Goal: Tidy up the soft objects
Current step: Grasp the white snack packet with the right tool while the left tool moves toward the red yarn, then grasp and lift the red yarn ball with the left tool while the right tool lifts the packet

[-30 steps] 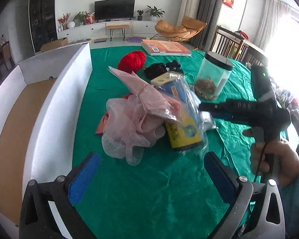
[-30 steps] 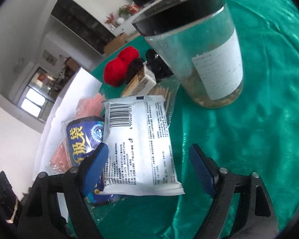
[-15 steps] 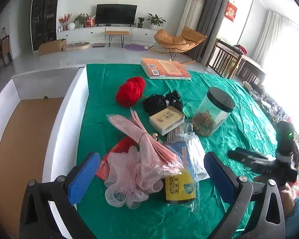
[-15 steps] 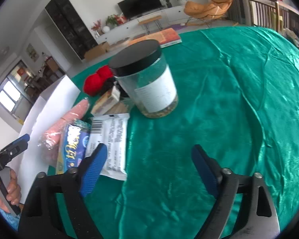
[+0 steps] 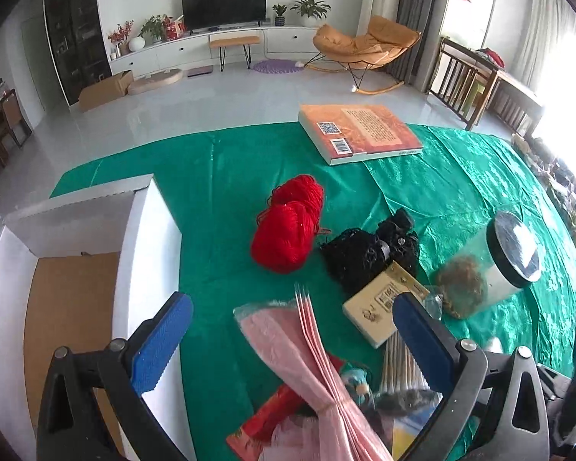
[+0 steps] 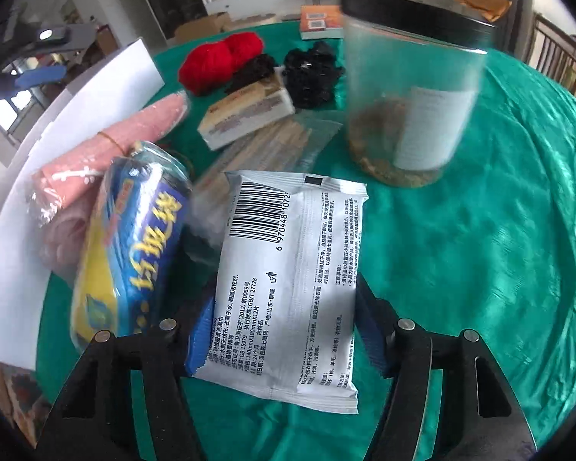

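My right gripper [image 6: 288, 326] is shut on a white wet-wipes packet [image 6: 288, 269], its blue pads pressing both long sides. Left of it lie a blue and yellow plastic-wrapped roll [image 6: 134, 246] and a pink cloth bundle [image 6: 107, 150]. My left gripper [image 5: 292, 342] is open and empty above the pink bundle [image 5: 303, 353]. Red yarn [image 5: 288, 226] and a black mesh item [image 5: 364, 253] lie further out on the green cloth. In the right wrist view the red yarn [image 6: 219, 57] and black mesh [image 6: 311, 73] lie at the back.
A white box [image 5: 149, 238] with a brown floor stands at the left. A clear jar [image 5: 495, 265] with a black lid stands right; it shows close in the right wrist view [image 6: 407, 96]. A small beige box [image 5: 380, 303], bagged sticks [image 6: 261, 150] and a book [image 5: 357, 130] lie around.
My right gripper moved back in onto the wipes packet and closed on it. My left gripper rose and moved forward over the pink bundle, staying open.
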### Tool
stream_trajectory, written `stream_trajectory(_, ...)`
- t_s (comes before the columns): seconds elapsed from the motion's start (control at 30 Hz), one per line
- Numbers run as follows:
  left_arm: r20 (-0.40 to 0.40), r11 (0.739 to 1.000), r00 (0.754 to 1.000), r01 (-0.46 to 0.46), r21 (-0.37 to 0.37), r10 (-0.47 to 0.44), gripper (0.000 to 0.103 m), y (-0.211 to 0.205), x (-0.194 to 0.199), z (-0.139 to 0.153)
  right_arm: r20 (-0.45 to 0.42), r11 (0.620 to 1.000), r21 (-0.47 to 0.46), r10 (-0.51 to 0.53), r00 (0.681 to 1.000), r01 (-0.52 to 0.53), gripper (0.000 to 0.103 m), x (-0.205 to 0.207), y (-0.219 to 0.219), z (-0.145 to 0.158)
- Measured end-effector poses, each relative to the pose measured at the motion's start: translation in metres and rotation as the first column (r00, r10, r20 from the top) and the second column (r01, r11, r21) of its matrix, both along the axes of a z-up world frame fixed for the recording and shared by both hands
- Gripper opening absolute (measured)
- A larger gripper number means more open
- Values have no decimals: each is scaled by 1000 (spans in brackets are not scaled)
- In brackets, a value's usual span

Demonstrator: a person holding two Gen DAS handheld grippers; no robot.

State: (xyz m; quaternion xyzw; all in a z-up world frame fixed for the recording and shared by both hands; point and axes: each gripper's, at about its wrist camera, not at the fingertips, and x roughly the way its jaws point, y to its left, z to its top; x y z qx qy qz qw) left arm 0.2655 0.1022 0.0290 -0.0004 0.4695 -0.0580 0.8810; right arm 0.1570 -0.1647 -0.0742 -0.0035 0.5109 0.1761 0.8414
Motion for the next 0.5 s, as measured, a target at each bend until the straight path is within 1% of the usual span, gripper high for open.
stream_trajectory(0.07, -26, 1000, 1000, 6, 0, -6, 103, -5, 24, -11, -4, 996, 33, -77, 997, 77, 66, -7, -42, 5)
stream_trajectory(0.13, -59, 1000, 998, 2, -9, -3, 103, -9, 47, -24, 10, 982, 65, -179, 984, 178, 66, -2, -85, 12)
stream_trajectory(0.2, -82, 1000, 997, -16, -18, 14, 103, -11, 66, -36, 17, 955, 108, -278, 960, 275, 66, 16, -125, 17)
stream_trajectory(0.27, -108, 997, 993, -54, -62, 47, 103, -8, 83, -45, -4, 925, 162, -349, 937, 345, 66, 36, -155, 16)
stream_trajectory(0.33, -152, 989, 986, -90, -114, 72, 103, -6, 100, -55, -28, 900, 210, -386, 922, 383, 66, 49, -172, 15)
stream_trajectory(0.37, -172, 988, 982, -101, -120, 79, 103, -6, 107, -61, -37, 892, 225, -395, 918, 393, 66, 54, -175, 13)
stream_trajectory(0.43, -197, 989, 976, -113, -98, 92, 103, -10, 122, -72, -44, 887, 237, -397, 917, 396, 66, 62, -178, 11)
stream_trajectory(0.5, -218, 991, 970, -122, -51, 108, 103, -15, 133, -83, -46, 894, 227, -386, 921, 386, 66, 68, -175, 9)
